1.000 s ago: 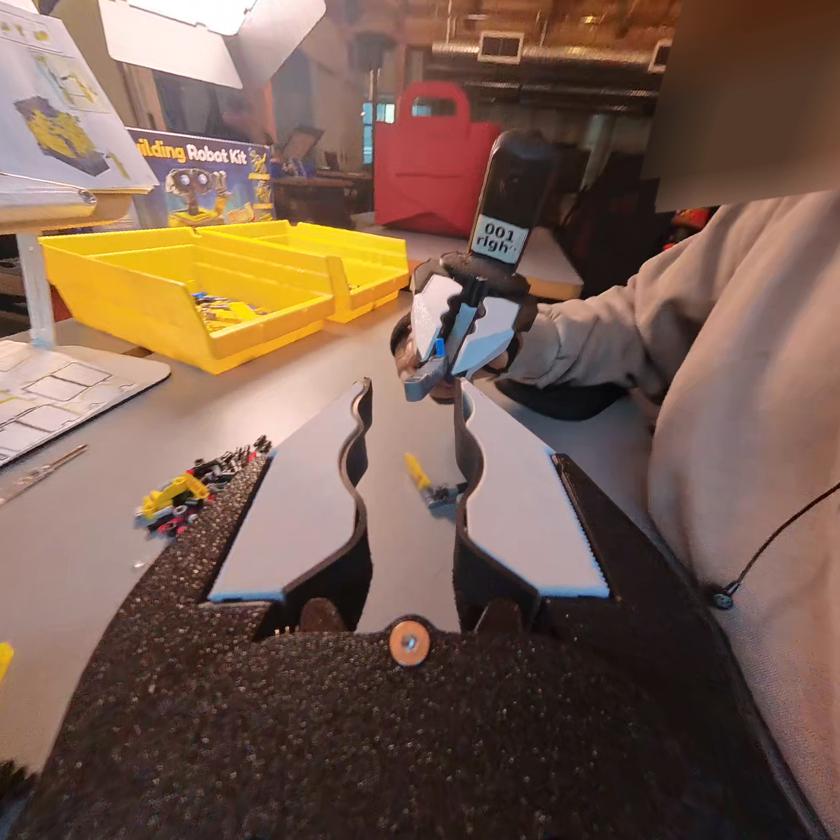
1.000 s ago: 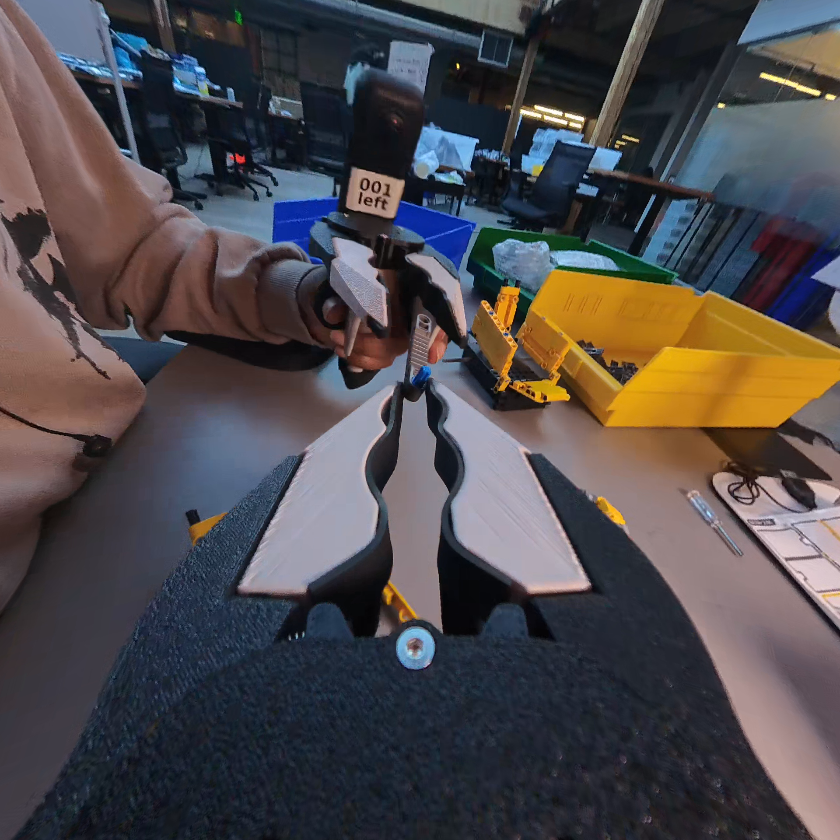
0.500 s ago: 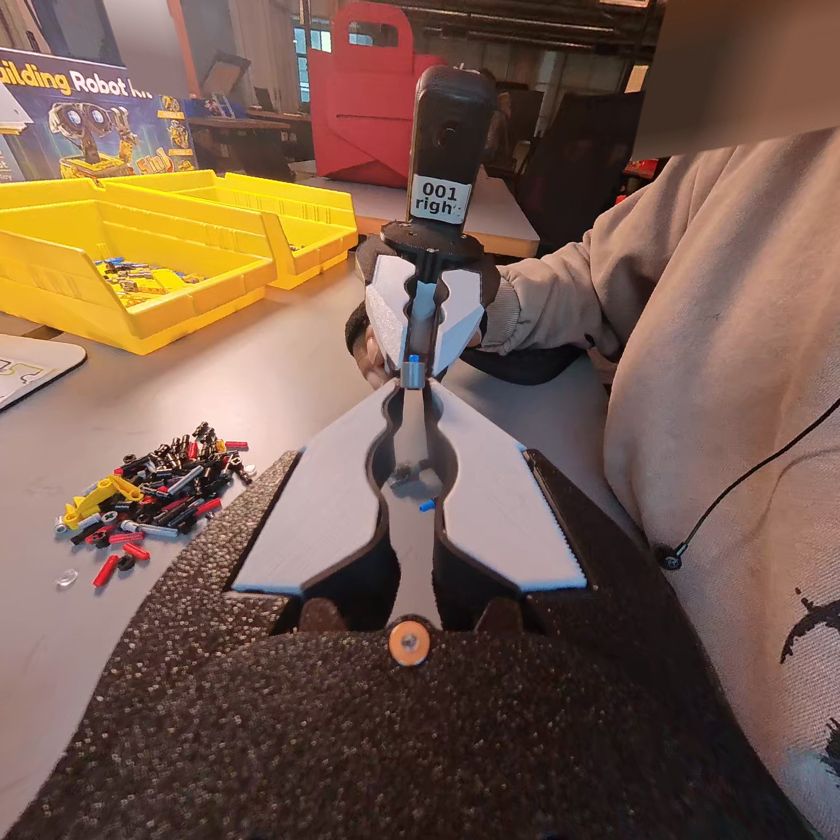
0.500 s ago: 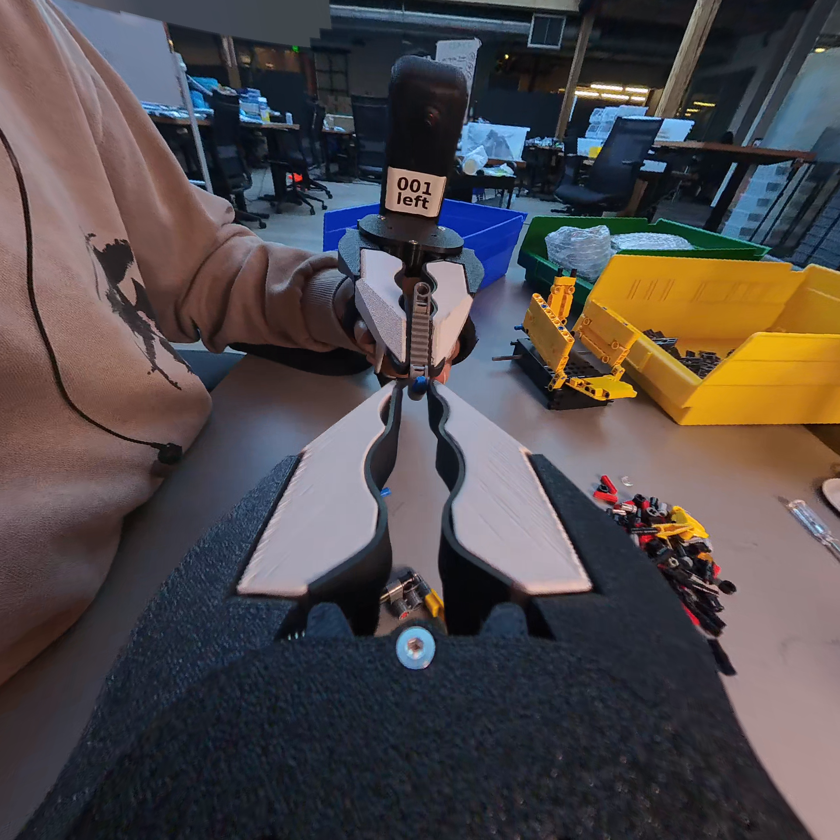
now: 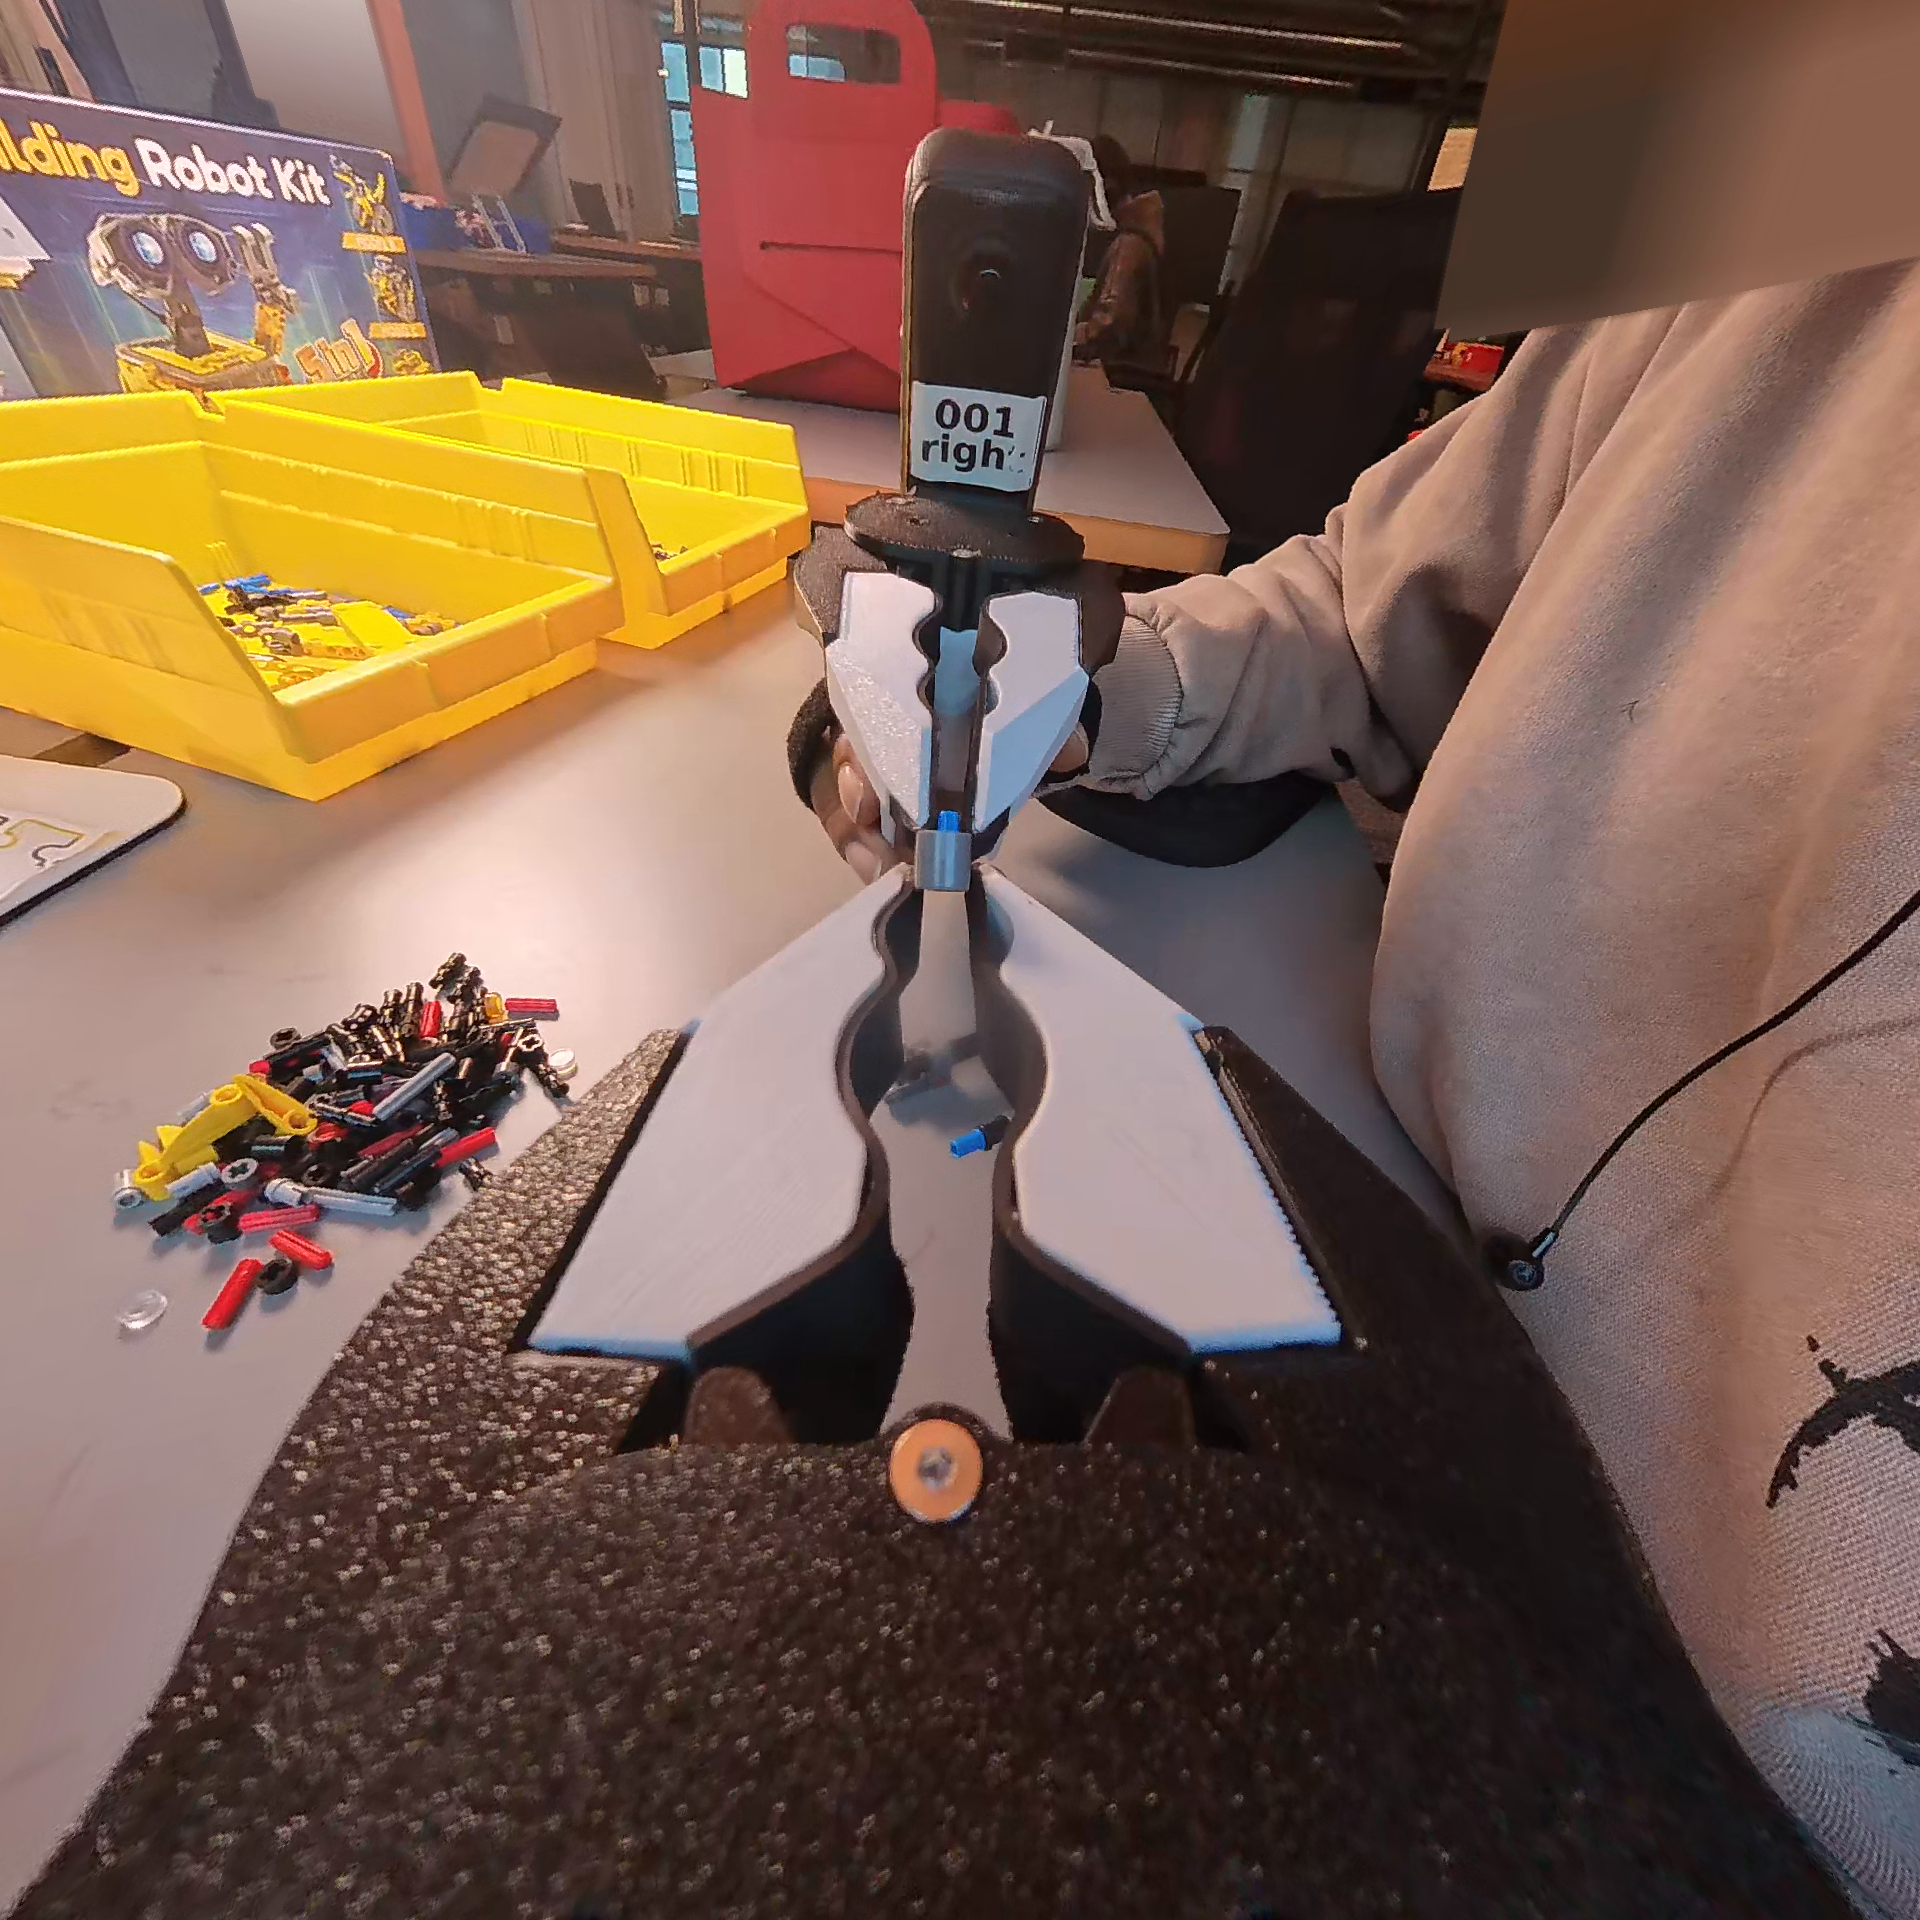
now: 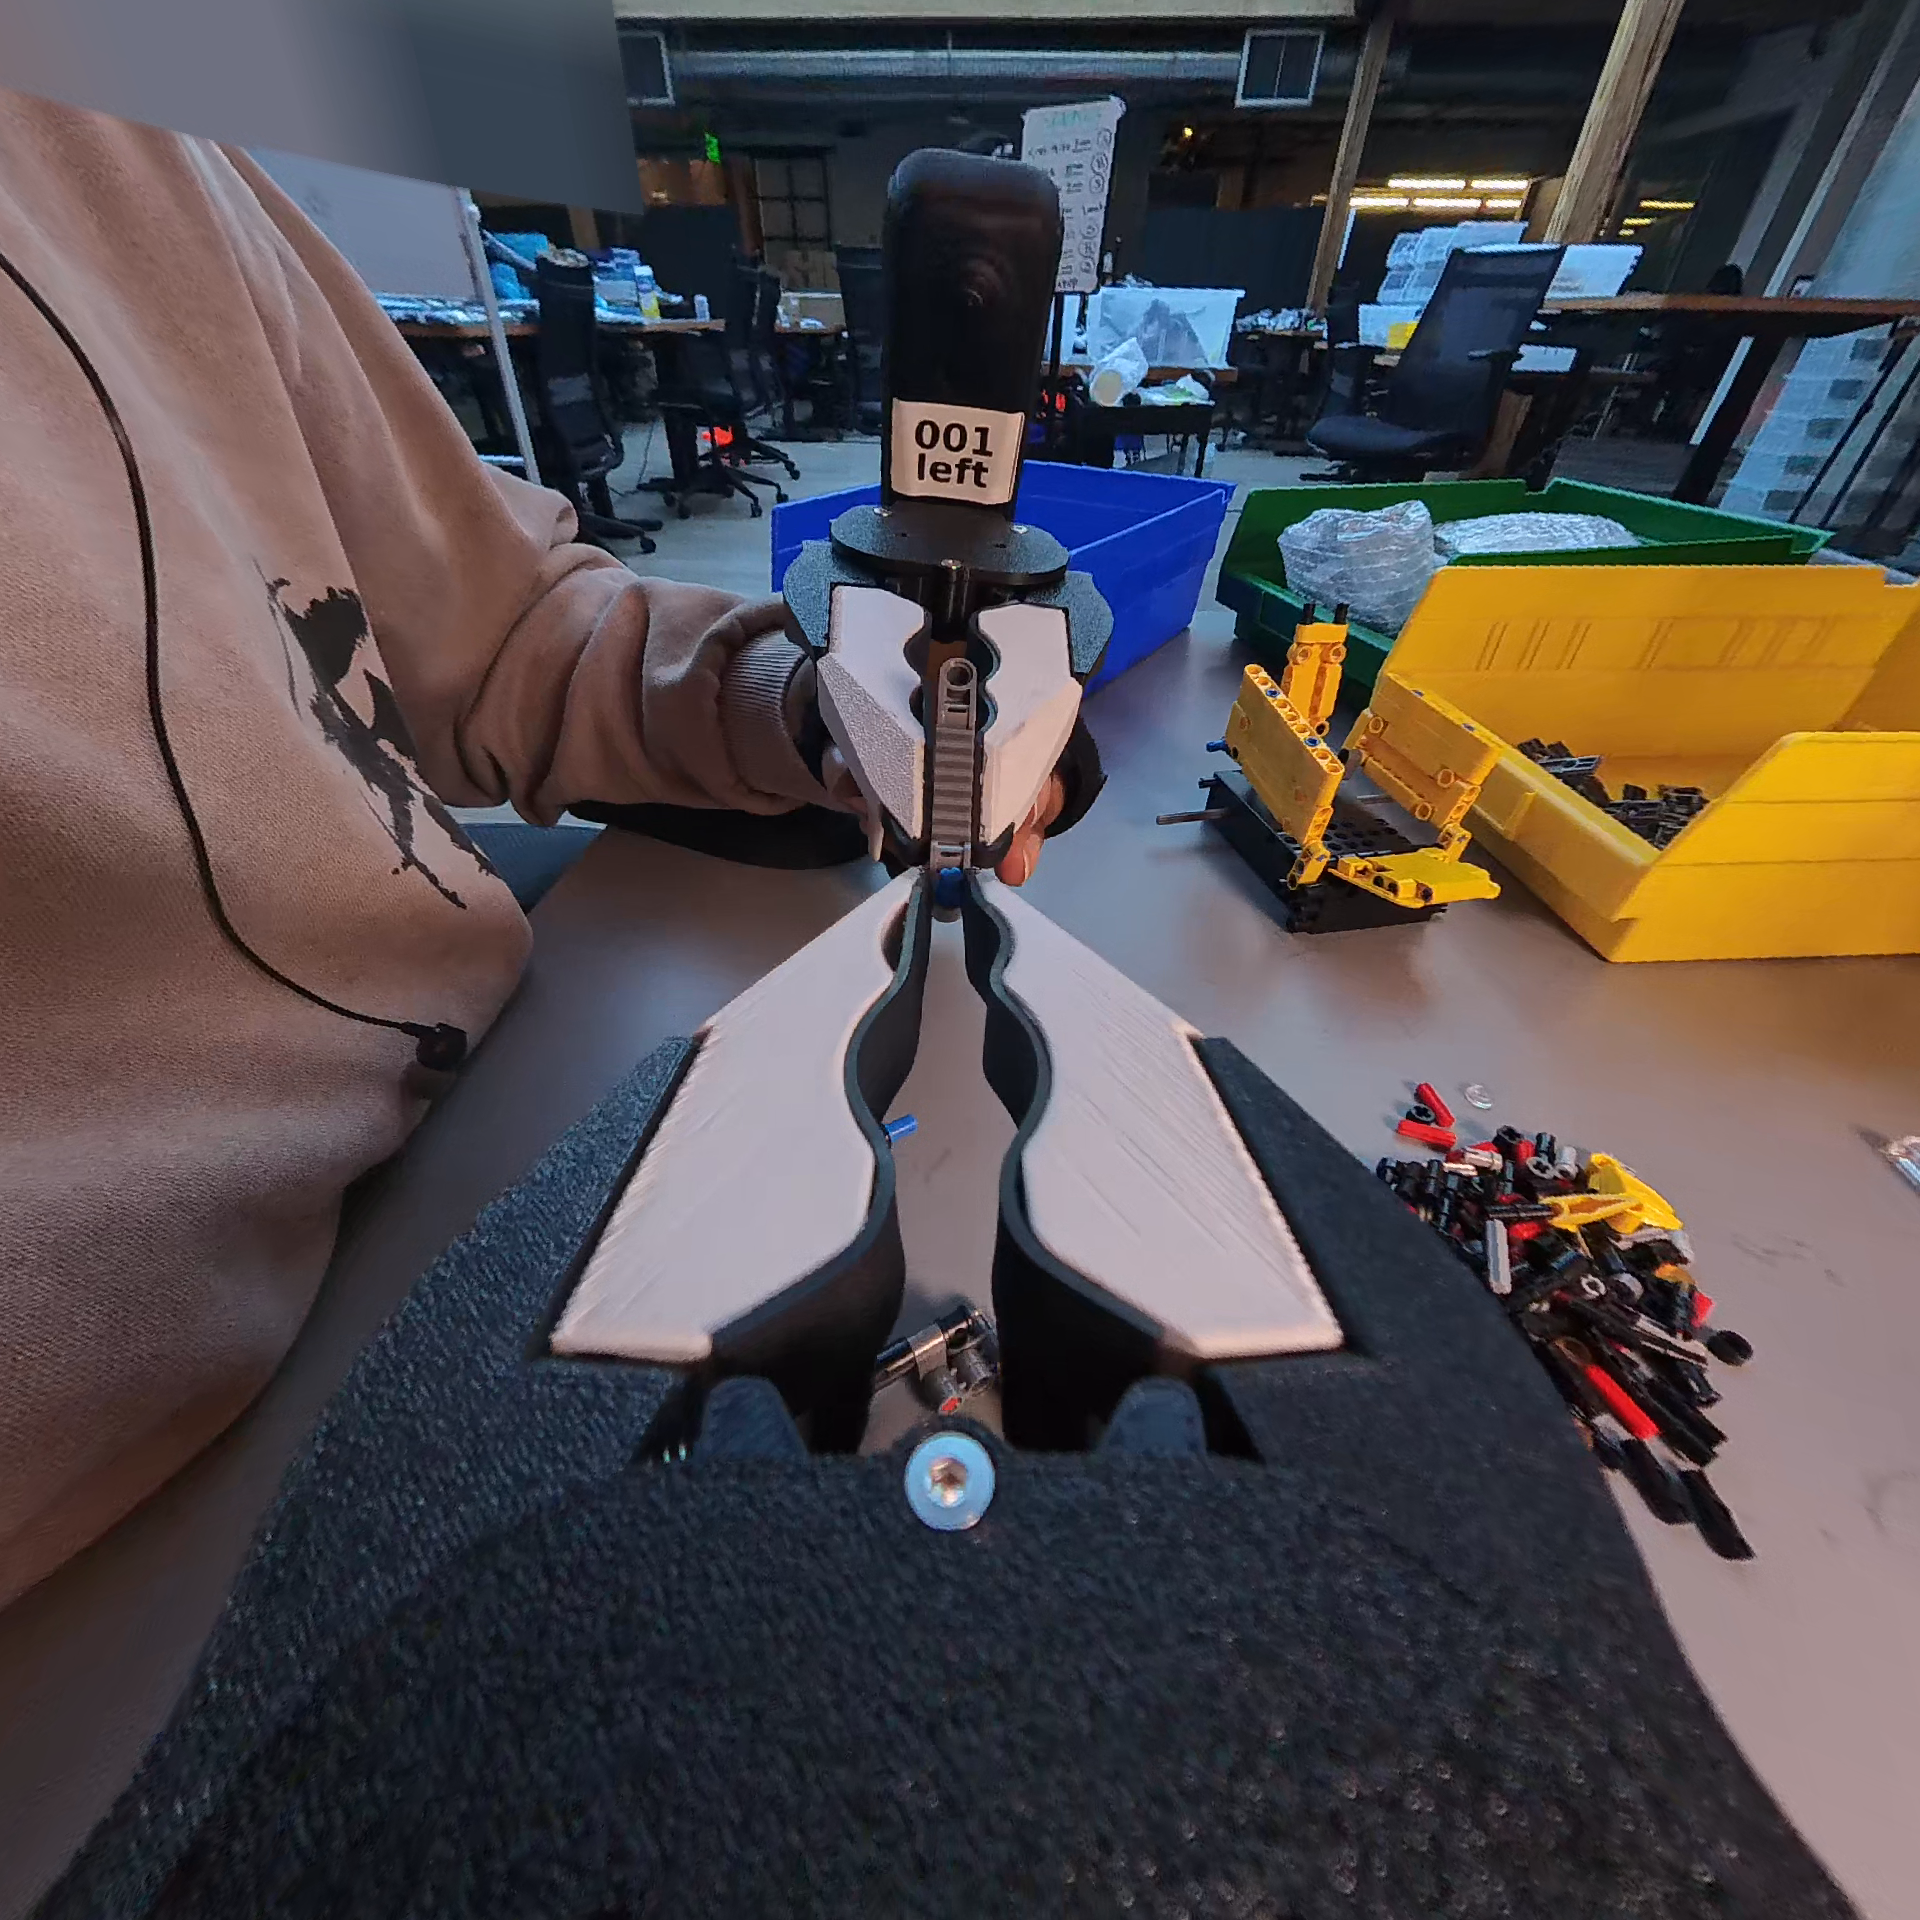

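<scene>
A grey toothed rack (image 6: pixel 954 764) stands up between the two grippers, which face each other tip to tip above the grey table (image 5: pixel 623 914). A blue pin (image 6: pixel 945 894) sits in the rack's lower end. My right gripper (image 6: pixel 945 885) is shut on that pin. My left gripper (image 5: pixel 940 881) is shut on the rack's grey lower end (image 5: pixel 940 860), with the blue pin (image 5: pixel 947 821) just above it. A loose blue pin (image 5: pixel 971 1140) and a small dark connector (image 6: pixel 940 1351) lie on the table under the fingers.
A pile of small black, red and yellow parts (image 5: pixel 343 1122) lies left of my left gripper (image 6: pixel 1558 1247). Yellow bins (image 5: pixel 312 644), a yellow and black part-built model (image 6: pixel 1340 821), blue (image 6: pixel 1132 540) and green (image 6: pixel 1351 623) bins stand farther off. The person's torso (image 5: pixel 1662 935) is close by. Only a small space, under 4 cm, lies between the two pairs of fingers. From either gripper's tips it is about 11 cm to the small dark connector (image 6: pixel 940 1351).
My left gripper was open a second ago; it has moved up to the right gripper and shut on the rack's end. The right gripper has kept its hold.
</scene>
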### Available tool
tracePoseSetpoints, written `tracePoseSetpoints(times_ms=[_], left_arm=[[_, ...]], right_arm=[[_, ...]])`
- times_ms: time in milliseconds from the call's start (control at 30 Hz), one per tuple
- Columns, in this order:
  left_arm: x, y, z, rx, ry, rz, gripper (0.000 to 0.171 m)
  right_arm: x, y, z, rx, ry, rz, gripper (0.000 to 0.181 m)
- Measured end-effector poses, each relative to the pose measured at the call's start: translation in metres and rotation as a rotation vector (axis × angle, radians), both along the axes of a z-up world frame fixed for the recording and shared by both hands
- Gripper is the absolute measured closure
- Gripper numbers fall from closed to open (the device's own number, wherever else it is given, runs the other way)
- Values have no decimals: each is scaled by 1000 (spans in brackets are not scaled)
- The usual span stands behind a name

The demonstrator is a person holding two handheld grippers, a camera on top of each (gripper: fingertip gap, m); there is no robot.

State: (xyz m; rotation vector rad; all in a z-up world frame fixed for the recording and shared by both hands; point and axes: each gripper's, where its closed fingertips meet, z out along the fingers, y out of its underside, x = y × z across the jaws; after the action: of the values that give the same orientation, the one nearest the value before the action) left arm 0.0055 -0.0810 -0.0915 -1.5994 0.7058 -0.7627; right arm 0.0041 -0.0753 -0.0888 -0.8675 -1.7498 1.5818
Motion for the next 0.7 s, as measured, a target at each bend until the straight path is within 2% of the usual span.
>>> tracePoseSetpoints(times_ms=[400,700], left_arm=[[7,-4,-3,-18,2,-33,165],[6,-5,14,-29,-49,-12,164]], right_arm=[[1,-8,-7,-11,-47,42,179],[0,-9,17,-220,5,70,181]])
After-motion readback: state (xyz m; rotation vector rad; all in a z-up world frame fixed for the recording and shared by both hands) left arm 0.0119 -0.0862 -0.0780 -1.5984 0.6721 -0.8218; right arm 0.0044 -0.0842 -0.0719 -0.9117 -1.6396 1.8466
